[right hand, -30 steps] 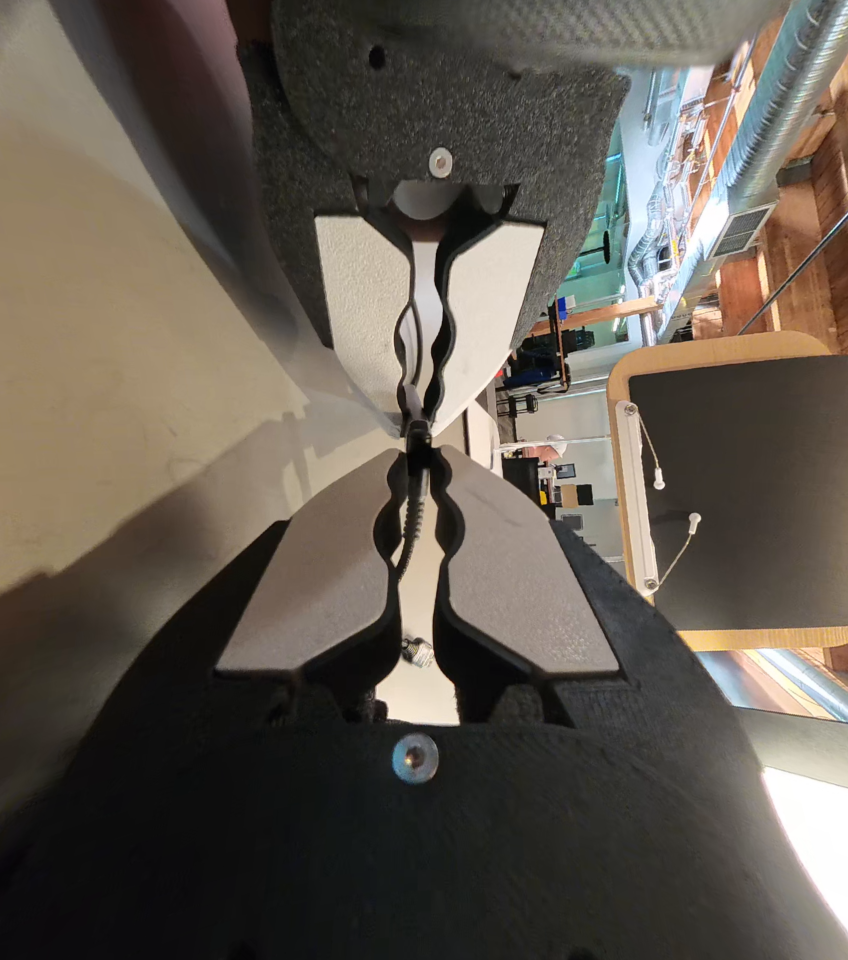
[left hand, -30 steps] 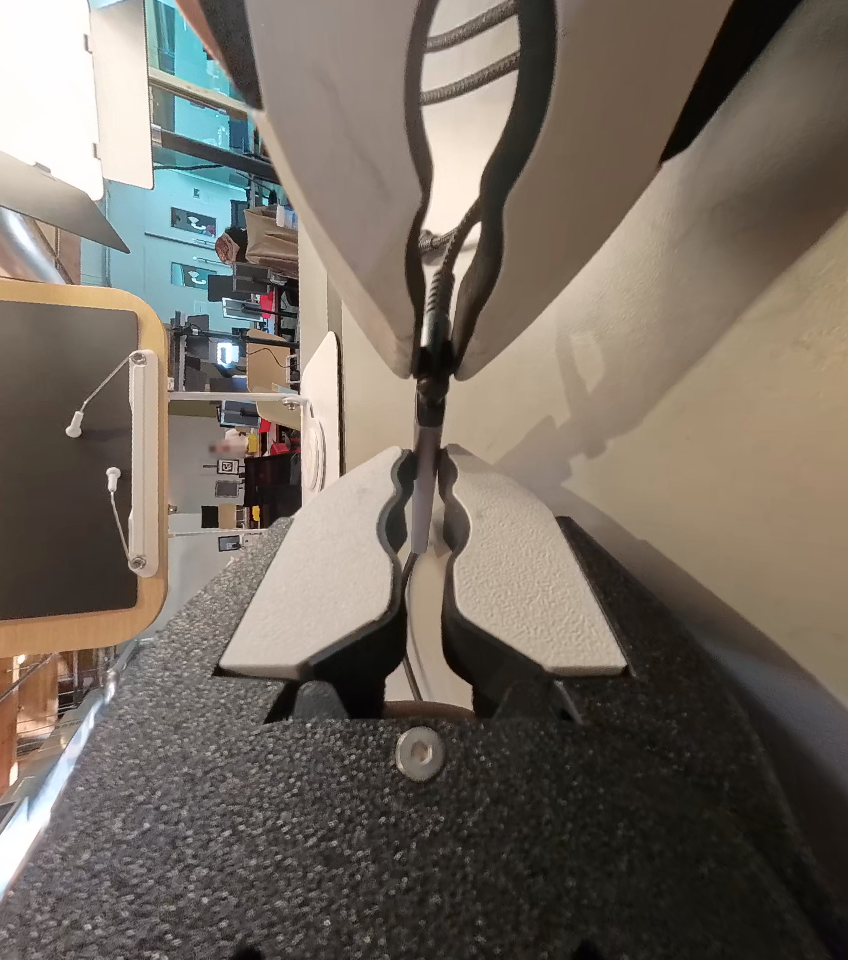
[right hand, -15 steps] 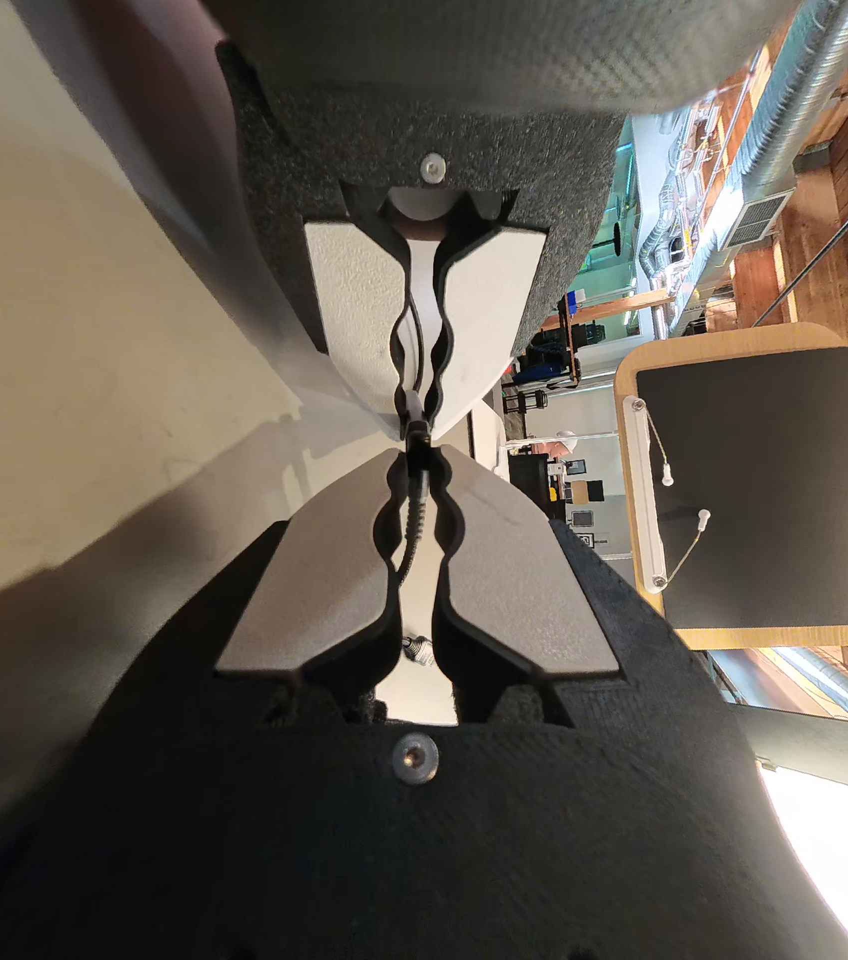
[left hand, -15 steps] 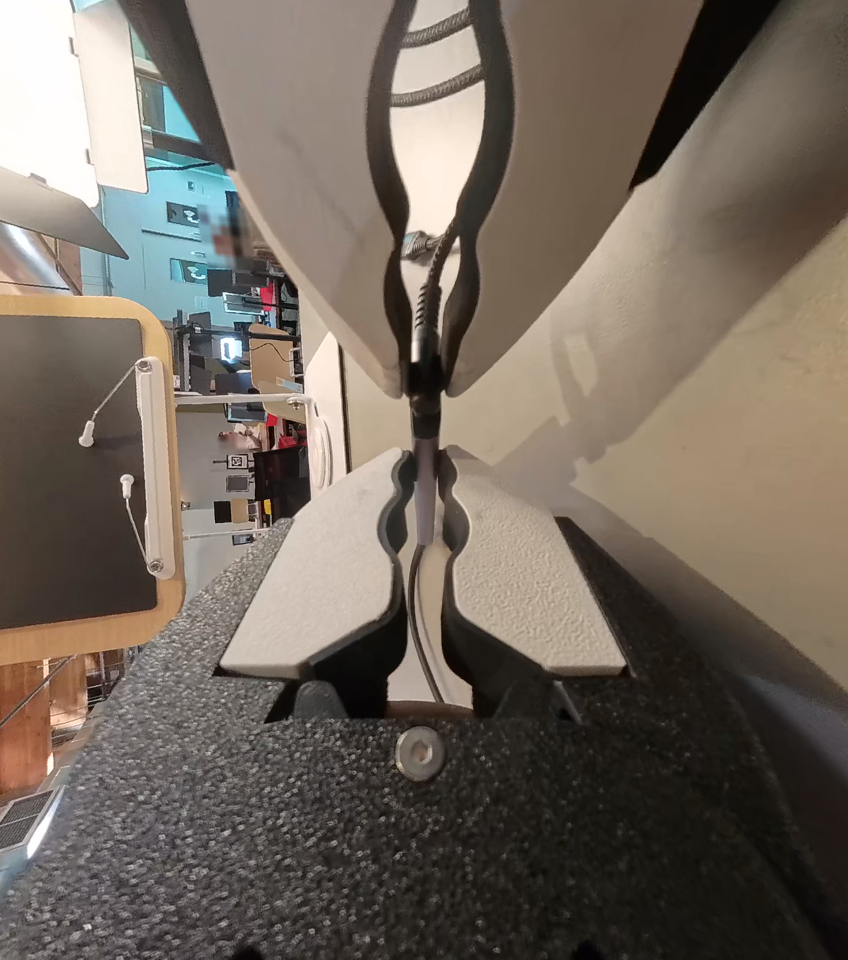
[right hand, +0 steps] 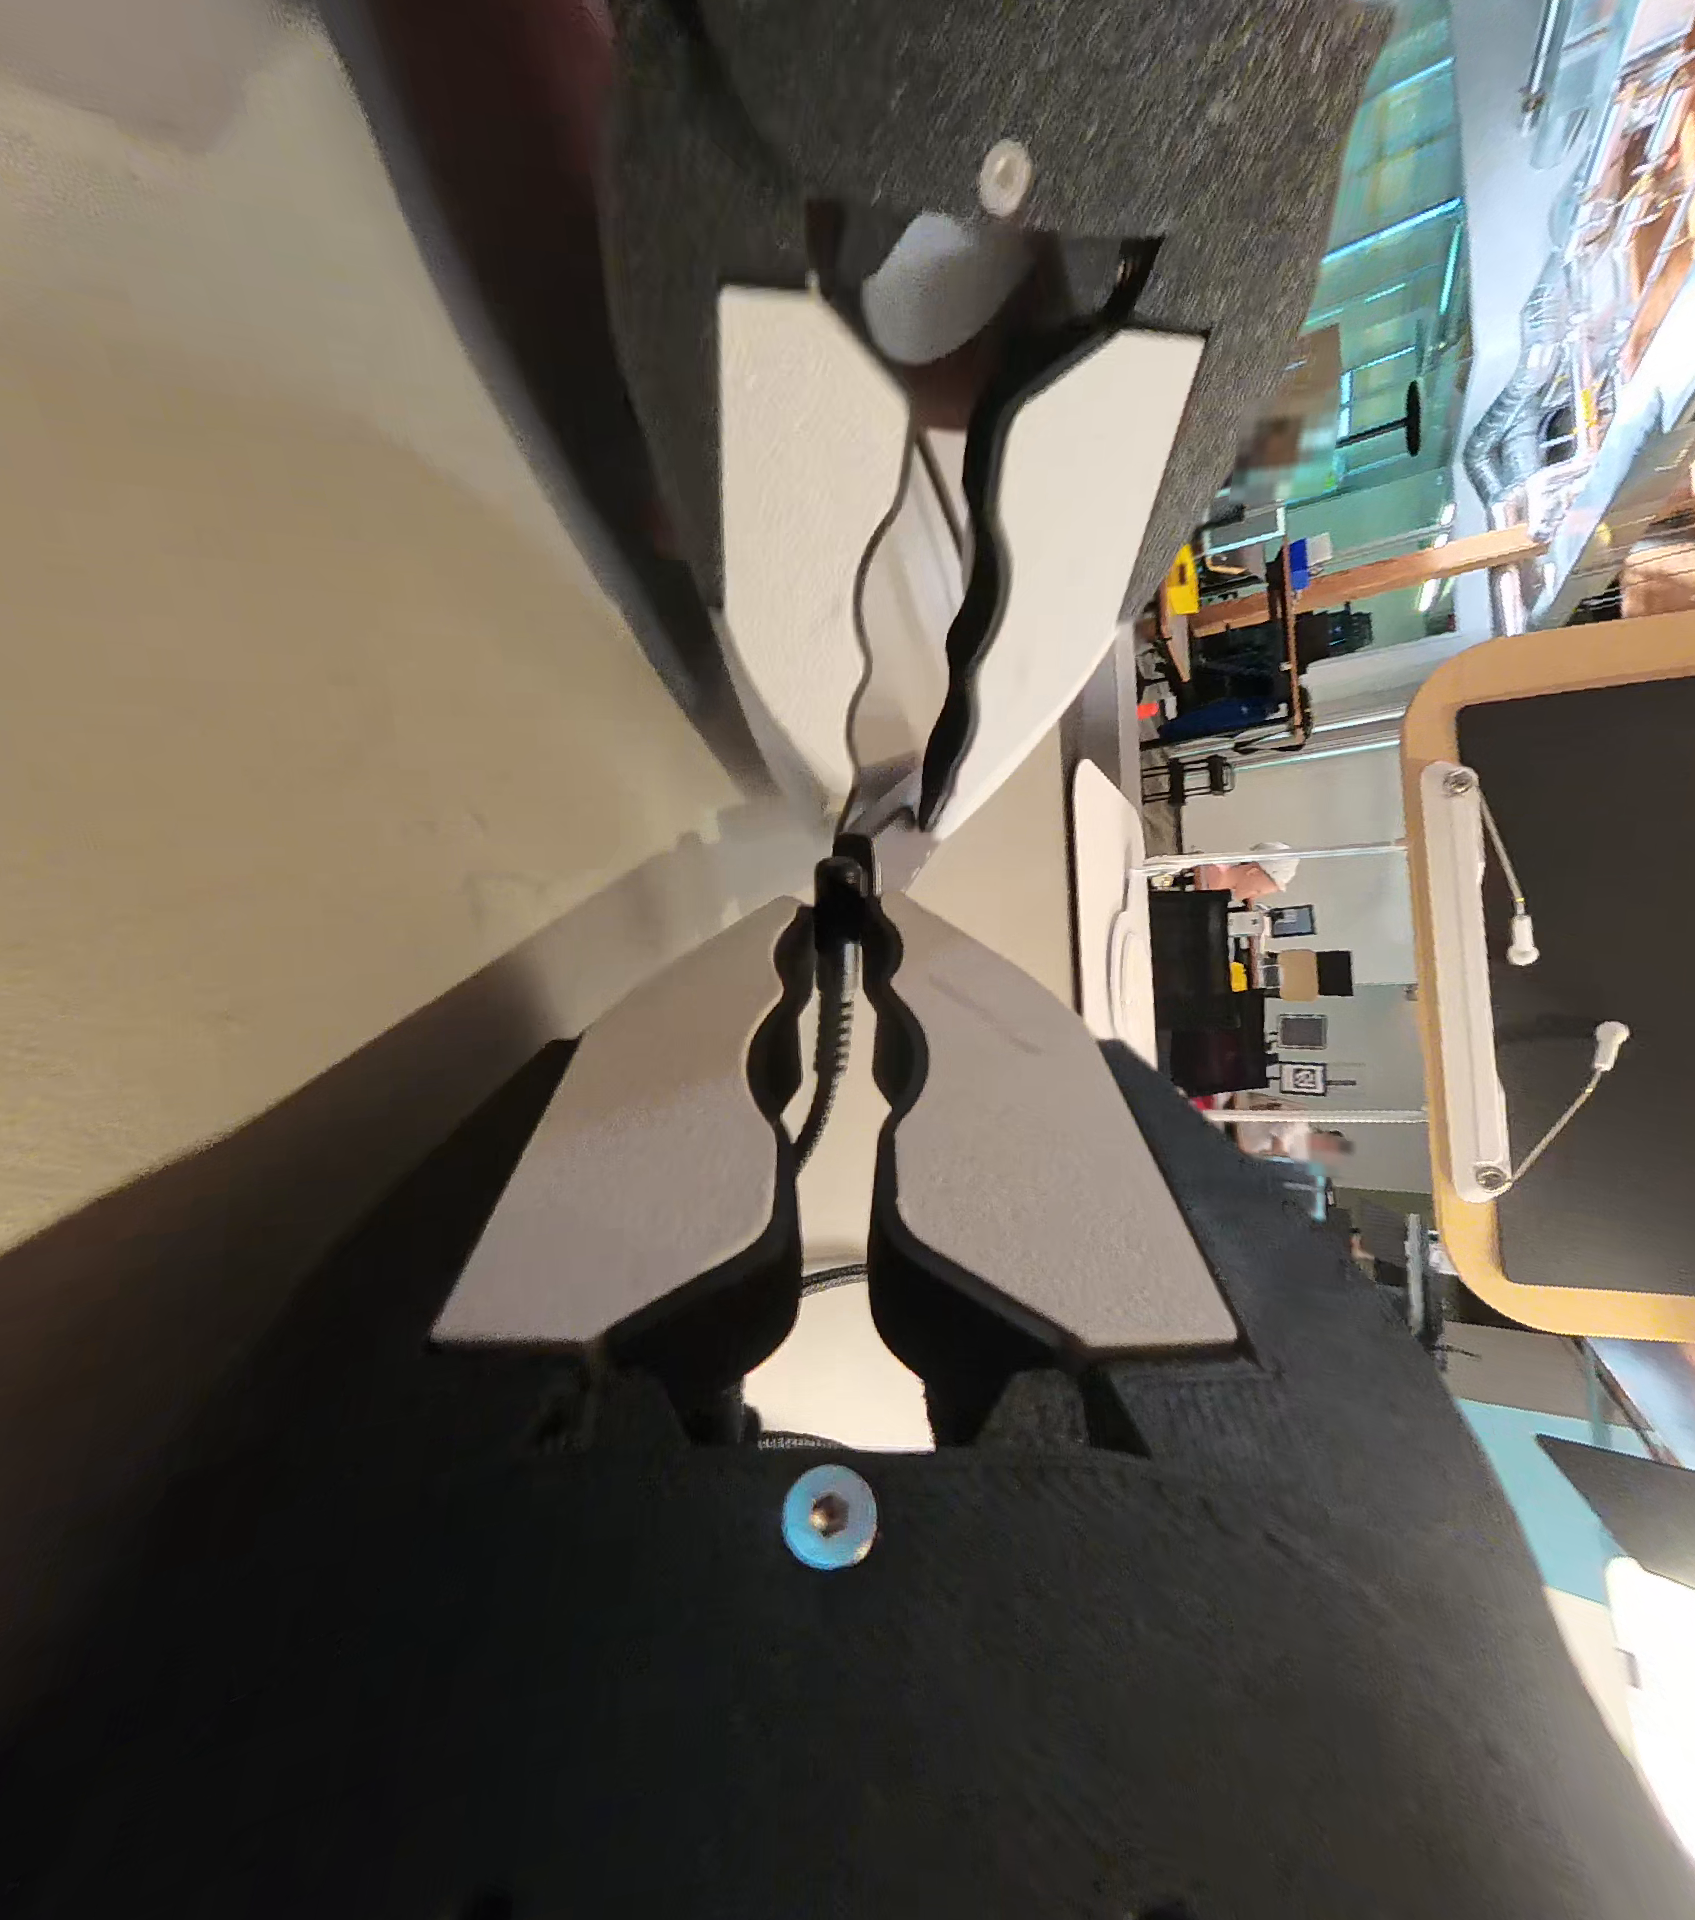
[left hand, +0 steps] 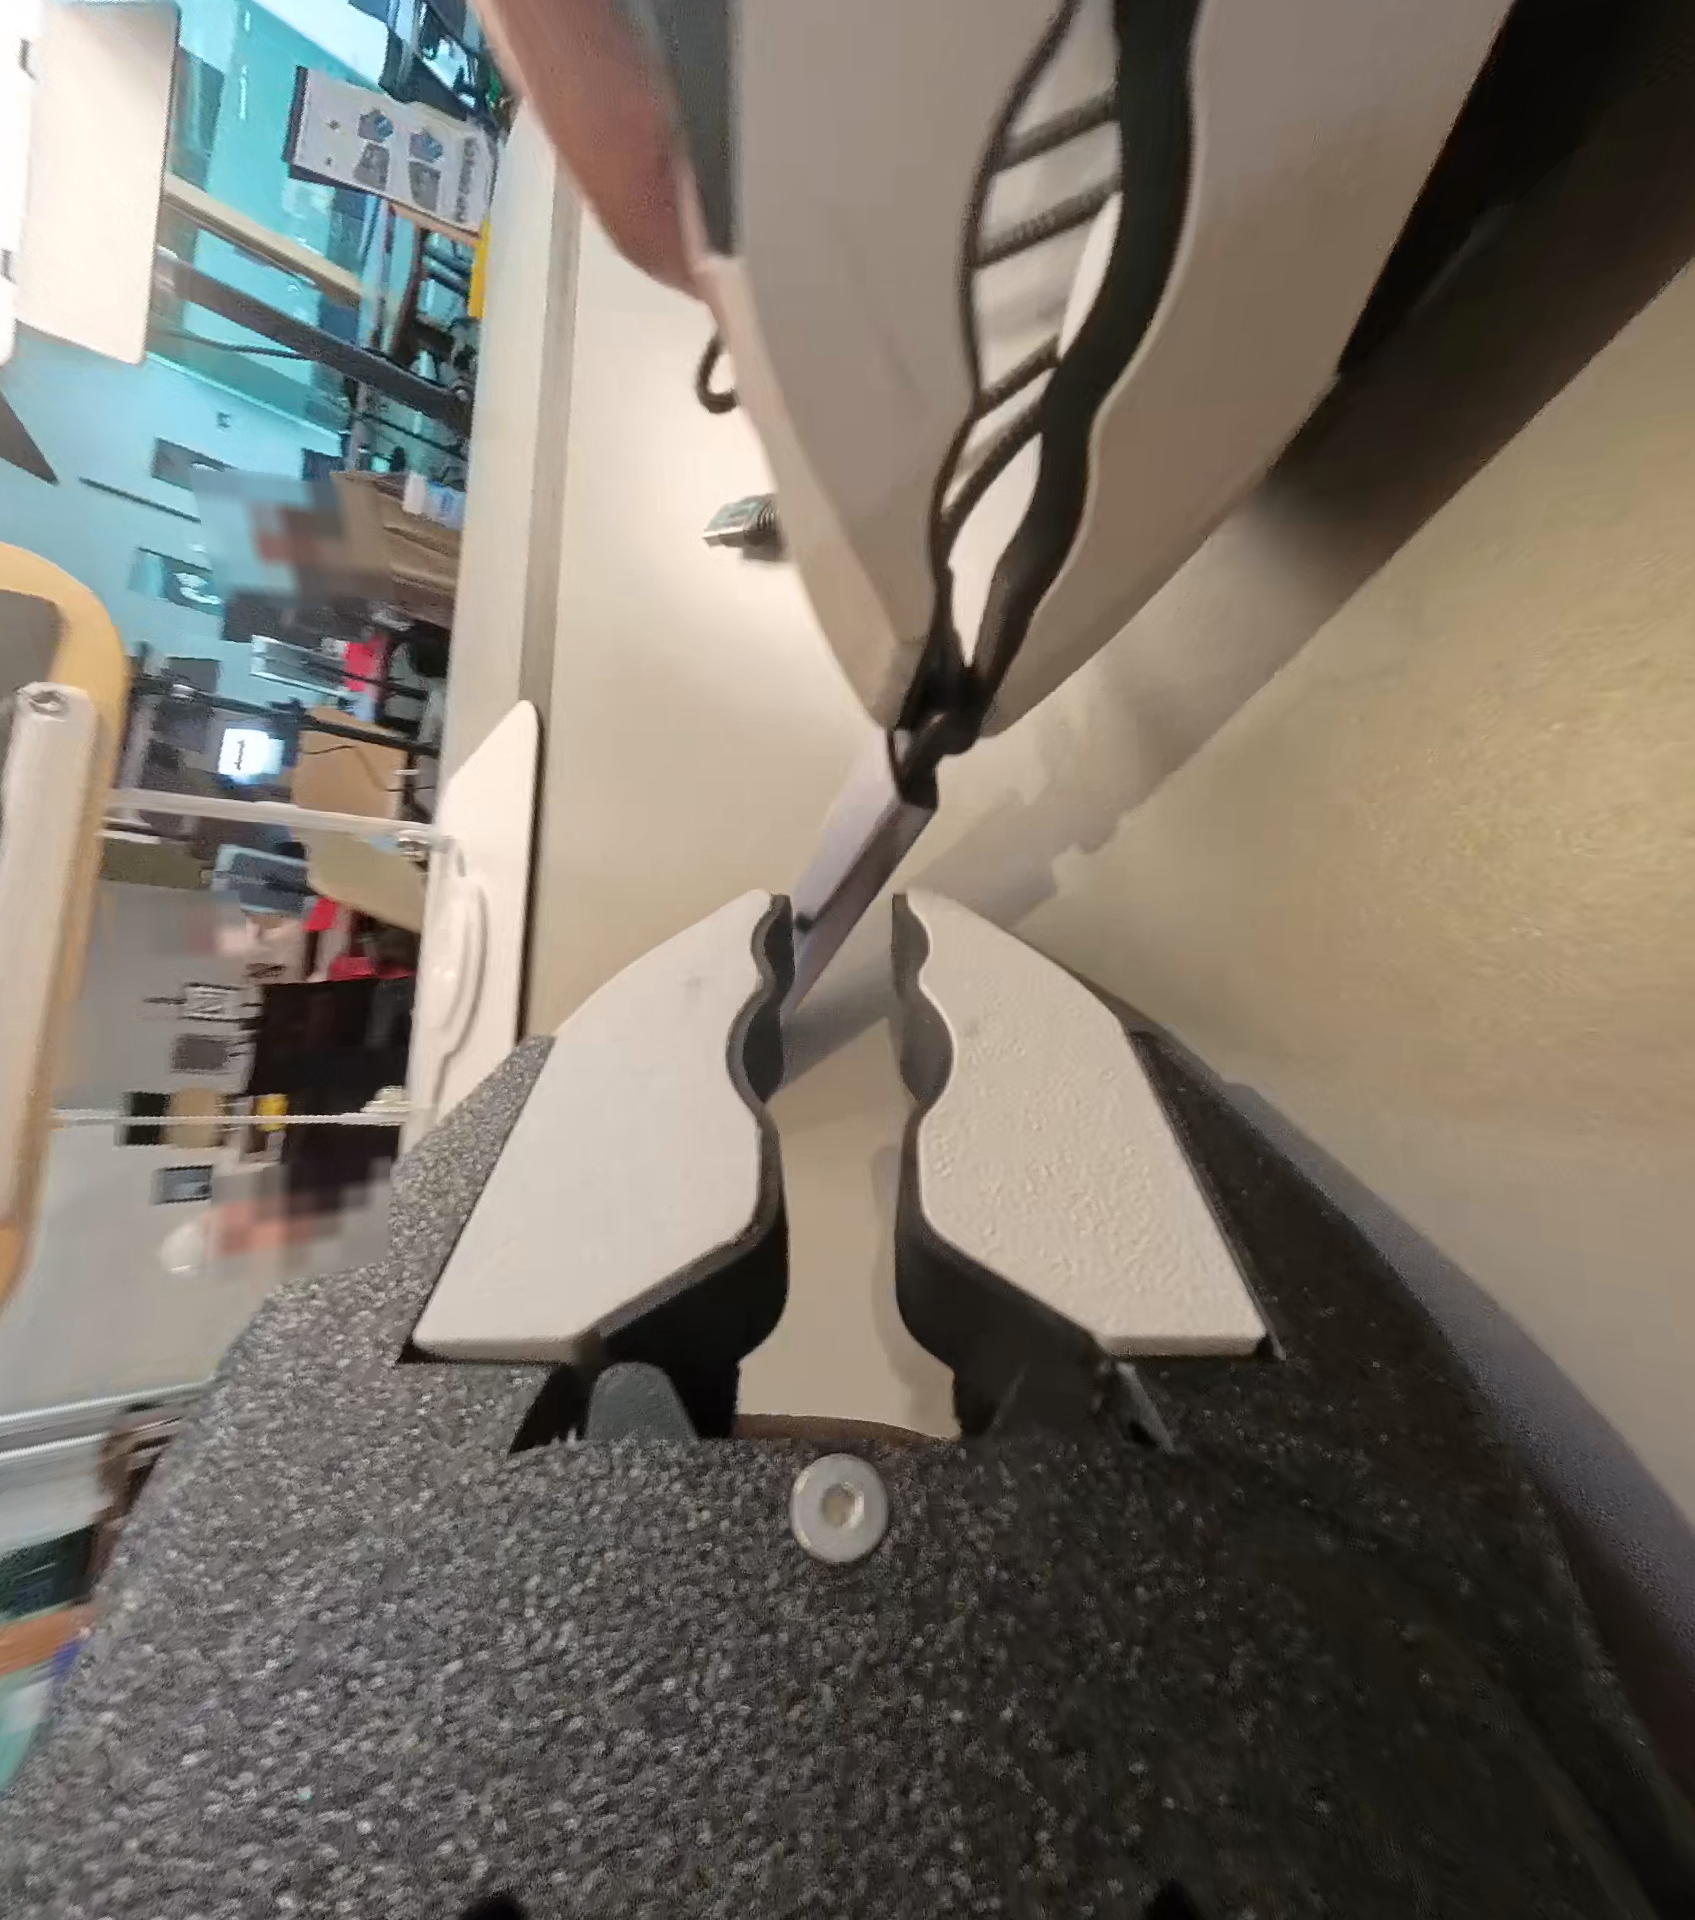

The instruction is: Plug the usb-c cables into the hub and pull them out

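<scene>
Okay, both grippers meet tip to tip over a beige table [left hand: 1445, 935], with both views rolled sideways.

The left gripper [left hand: 838, 920] sits low in the left wrist view and is released, with a clear gap between its white fingers [left hand: 1030, 1122]. The usb-c hub [left hand: 858, 868], a thin silver slab, stands tilted in that gap. Its lower end lies against the inner edge of the finger on the frame's left side and is clear of the other finger. Its upper end meets the black usb-c plug [left hand: 926, 717].

The right gripper [right hand: 843, 920] sits low in the right wrist view and is clenched on that plug [right hand: 841, 894], which is pinched right at the fingertips. Its braided cable [right hand: 827, 1049] runs back between the fingers toward the camera. In the left wrist view the same gripper comes in from the upper right. More loops of braided cable [left hand: 1040, 156] show through its finger gap, motion-blurred.

From the right wrist view, only a sliver of the hub [right hand: 890, 805] shows past the plug. I cannot tell from either view whether the plug is fully seated.

A second small metal-tipped connector [left hand: 741, 522] lies on the table at upper centre of the left wrist view, well apart from the hub. A black board with a rounded wooden frame [right hand: 1601, 987] is at the right of the right wrist view. A blurred workshop is in the background.
</scene>
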Motion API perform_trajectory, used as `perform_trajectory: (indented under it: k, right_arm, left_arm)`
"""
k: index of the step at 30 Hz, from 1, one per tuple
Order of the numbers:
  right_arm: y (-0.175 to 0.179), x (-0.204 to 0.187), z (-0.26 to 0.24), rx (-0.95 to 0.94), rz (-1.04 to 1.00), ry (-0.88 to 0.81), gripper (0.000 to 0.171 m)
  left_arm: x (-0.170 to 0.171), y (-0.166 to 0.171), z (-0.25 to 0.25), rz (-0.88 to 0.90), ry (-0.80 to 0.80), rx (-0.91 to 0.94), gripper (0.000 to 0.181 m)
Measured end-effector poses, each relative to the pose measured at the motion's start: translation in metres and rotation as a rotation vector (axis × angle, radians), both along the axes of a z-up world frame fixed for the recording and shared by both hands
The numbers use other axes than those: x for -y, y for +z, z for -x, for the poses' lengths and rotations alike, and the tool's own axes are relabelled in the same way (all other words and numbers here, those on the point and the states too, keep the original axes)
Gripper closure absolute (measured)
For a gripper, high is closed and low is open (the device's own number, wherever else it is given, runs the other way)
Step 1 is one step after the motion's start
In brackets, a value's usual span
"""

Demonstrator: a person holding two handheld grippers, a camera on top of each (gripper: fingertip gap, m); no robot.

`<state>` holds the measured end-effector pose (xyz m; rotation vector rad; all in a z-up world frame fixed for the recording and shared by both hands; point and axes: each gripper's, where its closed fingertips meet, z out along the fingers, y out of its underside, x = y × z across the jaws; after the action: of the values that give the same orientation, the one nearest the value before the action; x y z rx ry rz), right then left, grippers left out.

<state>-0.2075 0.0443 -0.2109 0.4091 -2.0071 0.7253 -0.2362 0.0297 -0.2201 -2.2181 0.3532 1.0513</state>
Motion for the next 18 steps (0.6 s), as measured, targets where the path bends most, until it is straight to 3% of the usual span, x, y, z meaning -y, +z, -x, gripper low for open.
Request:
perform_trajectory:
  k: [5, 9, 18]
  right_arm:
    - [-0.002, -0.004, -0.003, 0.100, 0.035, 0.005, 0.161]
    - [0.001, -0.004, -0.013, 0.197, 0.081, 0.053, 0.155]
    - [0.015, 0.011, -0.034, 0.287, 0.158, 0.098, 0.144]
  left_arm:
    - [0.007, 0.013, -0.013, -0.202, -0.057, 0.243, 0.151]
    - [0.005, 0.049, -0.015, -0.471, -0.082, 0.377, 0.143]
    - [0.027, 0.097, 0.012, -0.885, 0.008, 0.478, 0.127]
